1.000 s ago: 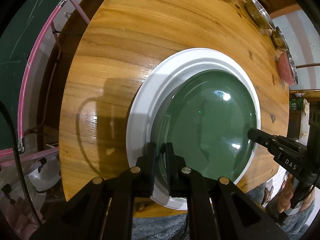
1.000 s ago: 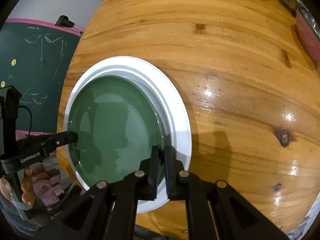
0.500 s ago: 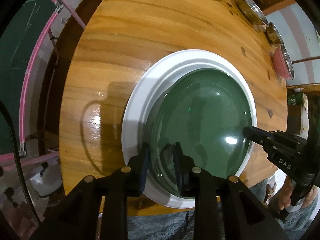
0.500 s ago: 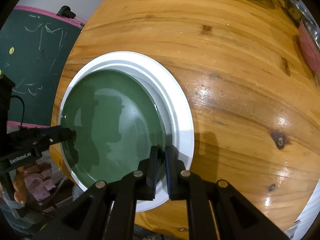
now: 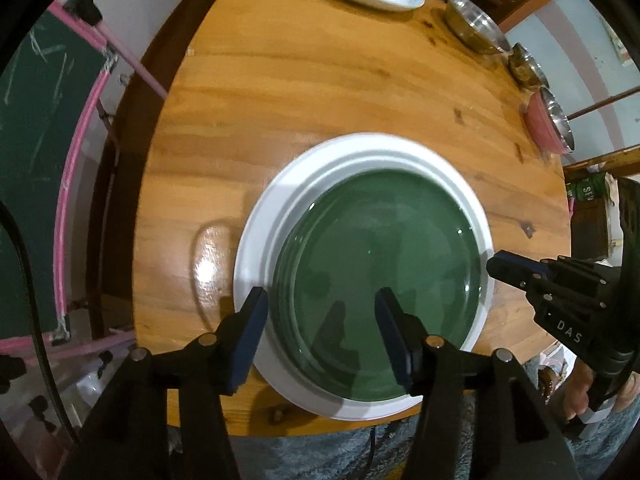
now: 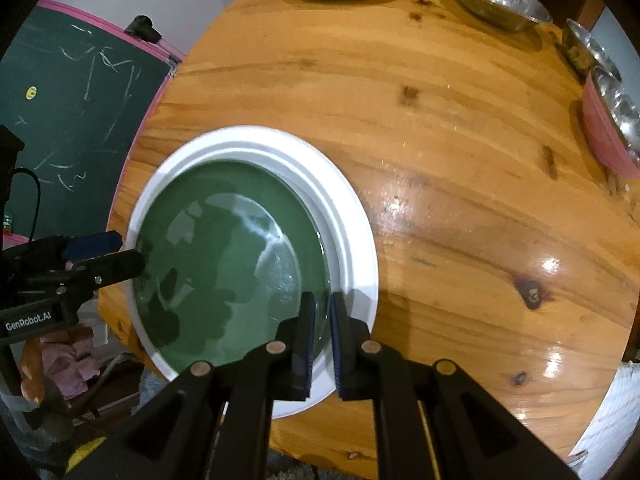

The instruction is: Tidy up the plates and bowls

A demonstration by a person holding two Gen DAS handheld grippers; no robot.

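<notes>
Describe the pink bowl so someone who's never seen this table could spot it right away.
Start at the round wooden table and look along its far right edge, where a row of bowls sits. The pink bowl is the nearest in that row, with a steel bowl nested inside it. Its neighbours are bare metal; only this one is pink outside.

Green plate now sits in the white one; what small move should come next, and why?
Probably open the right tongs: they pinch the green plate rim, though it rests nested in the white plate, and the left tongs are opening, clear of it.

Left tool [image 5: 320, 300] points steeply down, jaws opening; right tool [image 6: 320, 312] stays pinched closed.
</notes>
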